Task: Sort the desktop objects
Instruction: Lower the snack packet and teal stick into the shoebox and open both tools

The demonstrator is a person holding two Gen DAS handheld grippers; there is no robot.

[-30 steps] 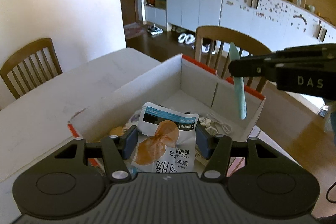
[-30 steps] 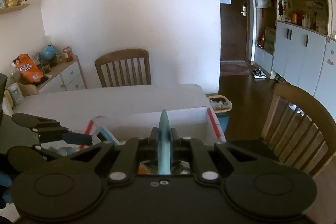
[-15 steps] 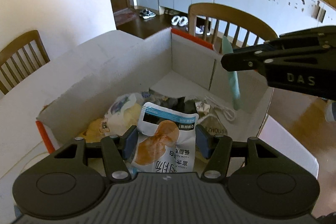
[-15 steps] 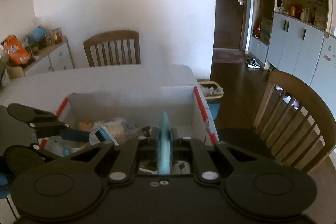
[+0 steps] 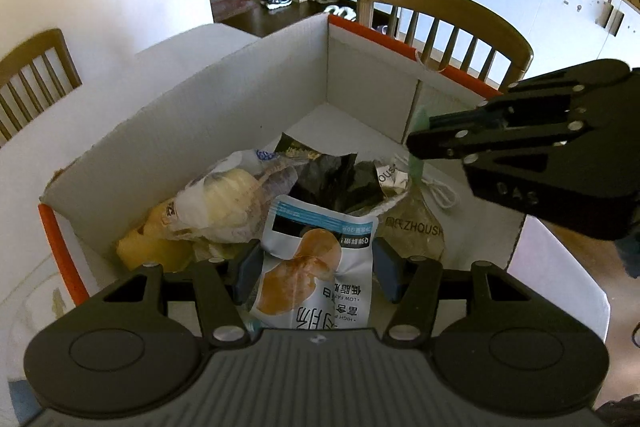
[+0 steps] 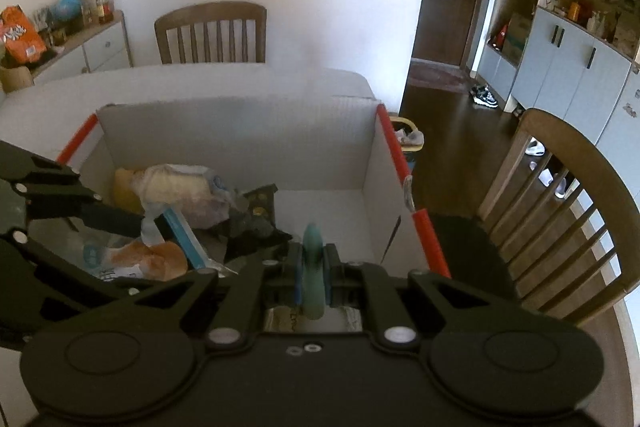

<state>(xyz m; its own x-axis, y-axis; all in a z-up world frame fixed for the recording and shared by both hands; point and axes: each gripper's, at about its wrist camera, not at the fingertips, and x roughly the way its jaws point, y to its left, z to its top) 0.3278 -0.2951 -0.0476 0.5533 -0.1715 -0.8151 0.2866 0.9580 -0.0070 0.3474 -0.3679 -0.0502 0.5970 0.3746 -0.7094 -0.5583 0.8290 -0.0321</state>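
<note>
A white cardboard box point(image 5: 192, 131) with orange edges stands on the pale table, holding several packets. My left gripper point(image 5: 316, 269) hangs over the box's near side, its blue pads shut on a white-and-blue snack packet point(image 5: 316, 259) with an orange picture. From the right, my right gripper point(image 5: 414, 143) reaches over the box's right wall. It is shut on a slim teal stick point(image 6: 313, 259), which stands upright between the pads and points down into the box point(image 6: 240, 139). In the left wrist view that stick point(image 5: 420, 117) is mostly hidden behind the fingers.
Inside the box lie a bagged yellow bread point(image 5: 224, 195), a black wrapper point(image 5: 332, 179), a clear bag point(image 5: 416, 227) and a white cable point(image 5: 440, 191). Wooden chairs point(image 6: 560, 211) point(image 6: 212, 31) stand at the table's sides. A small bin point(image 6: 408, 139) sits on the dark floor beyond.
Both grippers have sunk towards the box and tipped downward, each keeping its hold. The teal stick has dropped from above the rim to inside the box's right side.
</note>
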